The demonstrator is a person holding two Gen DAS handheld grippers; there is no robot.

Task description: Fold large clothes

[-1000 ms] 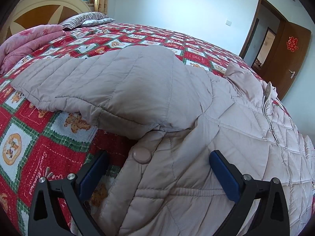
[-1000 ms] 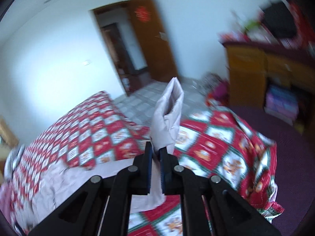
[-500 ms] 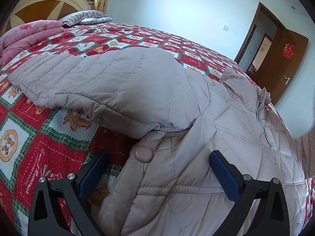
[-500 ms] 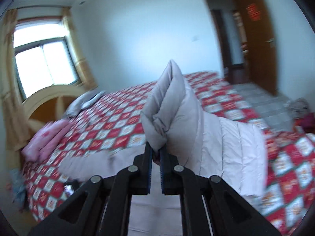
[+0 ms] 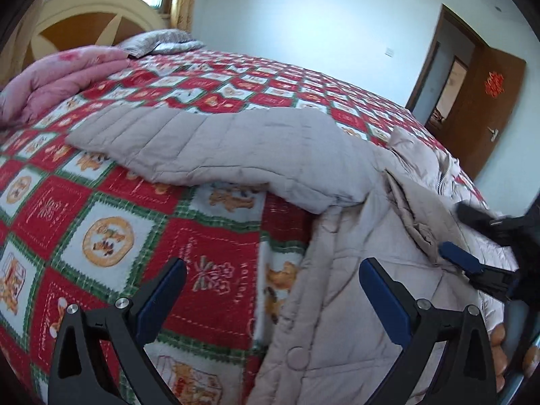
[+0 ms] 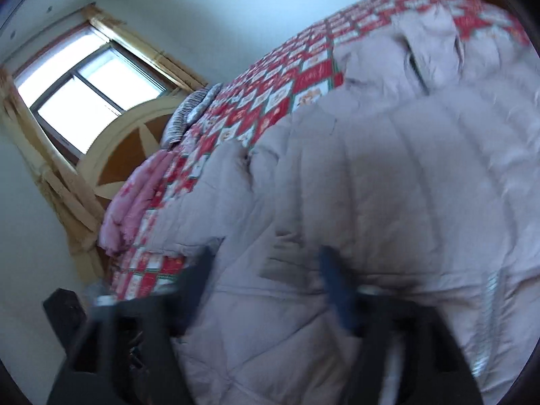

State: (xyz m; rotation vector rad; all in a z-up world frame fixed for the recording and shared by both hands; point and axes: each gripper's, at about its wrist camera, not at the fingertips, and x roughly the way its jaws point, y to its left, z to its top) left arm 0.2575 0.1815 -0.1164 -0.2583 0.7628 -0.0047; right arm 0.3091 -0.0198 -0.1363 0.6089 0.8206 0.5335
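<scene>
The left gripper [image 5: 270, 295], a black two-finger tool with blue pads, stands wide open with nothing pressed between its pads; below the gap lie the bedspread and the near edge of the coat. The right gripper [image 6: 266, 280], of the same make and blurred in its own view, has its jaws opening: they stand well apart over the coat's quilted front, and no cloth is pinched between them. In the left wrist view the right gripper's fingers [image 5: 460, 258] show at the right edge, resting against the coat.

The pale beige quilted padded coat [image 5: 354, 307] lies spread on the red, white and green patchwork bedspread with bear pictures [image 5: 111, 236]. One long quilted sleeve [image 5: 216, 148] reaches across the bedspread away from the coat's body, toward the pink bedding. A second sleeve [image 6: 405, 182] lies folded over the coat's front, just ahead of the right gripper. Round snap buttons [image 5: 297, 357] run along the coat's near edge, and a zipper [image 5: 442, 175] shows at the collar, on the coat's far side.

Beyond the coat's long sleeve, a folded pink quilt [image 5: 64, 77] sits at the head of the bed, with a striped grey pillow [image 5: 158, 40] beside it, against a cream and brown arched headboard [image 5: 91, 23]. Past the coat's collar, a brown wooden door [image 5: 489, 108] with a red ornament stands open.
</scene>
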